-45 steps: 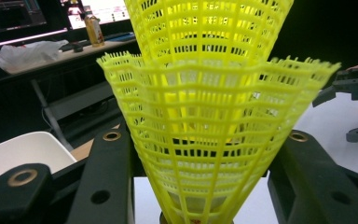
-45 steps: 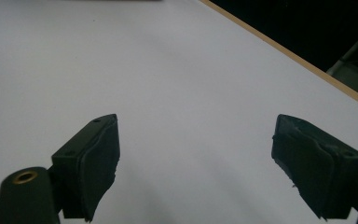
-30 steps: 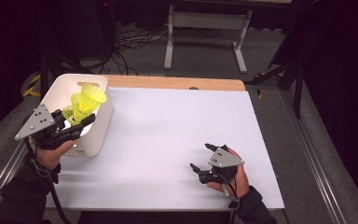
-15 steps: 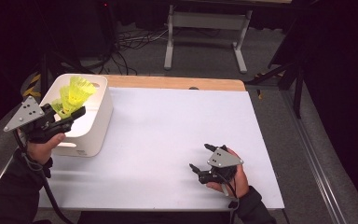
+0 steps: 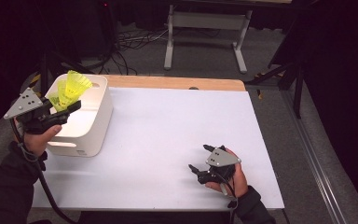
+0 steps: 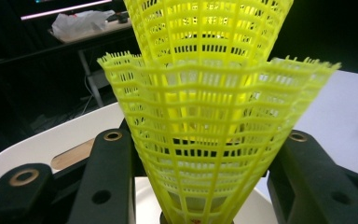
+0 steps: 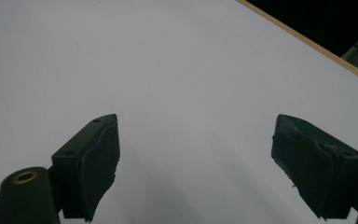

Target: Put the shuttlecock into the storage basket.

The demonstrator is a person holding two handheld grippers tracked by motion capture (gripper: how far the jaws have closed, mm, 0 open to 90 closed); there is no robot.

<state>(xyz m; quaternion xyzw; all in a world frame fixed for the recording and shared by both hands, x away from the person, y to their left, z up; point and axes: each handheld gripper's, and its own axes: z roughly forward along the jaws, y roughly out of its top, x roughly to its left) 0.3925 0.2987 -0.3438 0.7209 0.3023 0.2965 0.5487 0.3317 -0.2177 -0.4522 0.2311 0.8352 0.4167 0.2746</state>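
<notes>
Since the earlier picture, the left hand-held gripper [image 5: 67, 106] has carried 2 stacked yellow shuttlecocks [image 5: 70, 88] toward the far left corner of the white bin [image 5: 95, 116], squeezing them above it. Right hand-held gripper [image 5: 200, 158] waits wide open on the desk [image 5: 168, 121]. Next, I think, comes setting them down gently.

Two yellow shuttlecocks [image 5: 70, 91] (nested together), one white bin [image 5: 93, 126], two grippers [image 5: 200, 158]

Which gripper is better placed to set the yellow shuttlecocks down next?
Left. The left gripper already clamps the nested yellow shuttlecocks above the white bin; the right gripper rests open on the table.
</notes>
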